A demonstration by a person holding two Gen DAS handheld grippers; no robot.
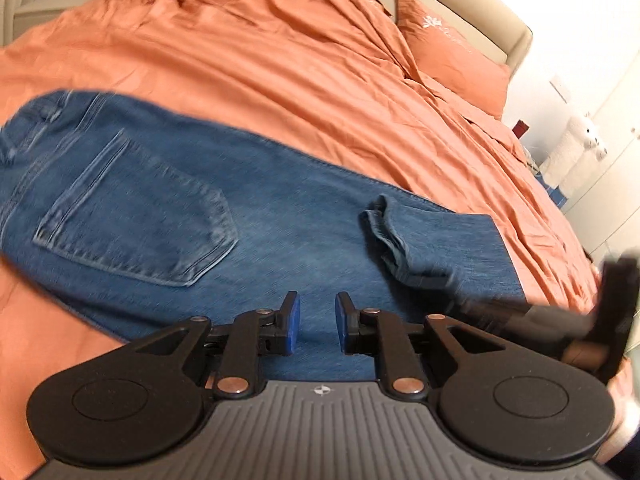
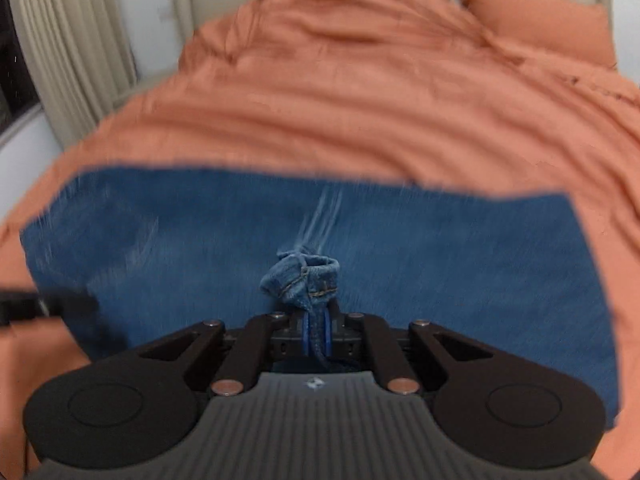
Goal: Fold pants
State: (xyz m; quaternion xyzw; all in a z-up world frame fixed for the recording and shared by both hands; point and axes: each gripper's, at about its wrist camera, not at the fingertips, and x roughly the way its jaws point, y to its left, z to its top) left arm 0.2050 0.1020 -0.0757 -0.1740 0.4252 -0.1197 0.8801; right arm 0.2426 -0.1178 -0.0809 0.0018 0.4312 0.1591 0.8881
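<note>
In the right wrist view the right claw [image 2: 317,330] is pressed together on a bunched denim hem [image 2: 306,280], which stands up in a small wad just beyond the blue pads [image 2: 306,334]. The left claw [image 1: 317,322] is seen with its jaws spread a little and nothing between them; it hangs over the denim without a visible grip.

Beneath both claws the jeans [image 1: 168,200] lie across the orange duvet [image 1: 260,40] of the bed, flattened, with a back pocket [image 1: 136,216] facing up towards the waist end. In the left wrist view the lifted leg end [image 1: 400,236] is curled over on top of the lower layer, and the right tool appears as a dark blur at the right edge. An orange pillow [image 1: 452,48] rests against the headboard, well apart from the garment.

The step in hand is judged to be the carrying of the leg end over towards the waist, to halve the length. For this to be done well, the pinched hem should be kept low and drawn straight along the leg, so that no skew is put in. Since only one corner is held, the free corner is likely to trail; it would best be taken up by the left claw before laying down. The hem should be released only when it is level with the waistband, and the crease then smoothed.
</note>
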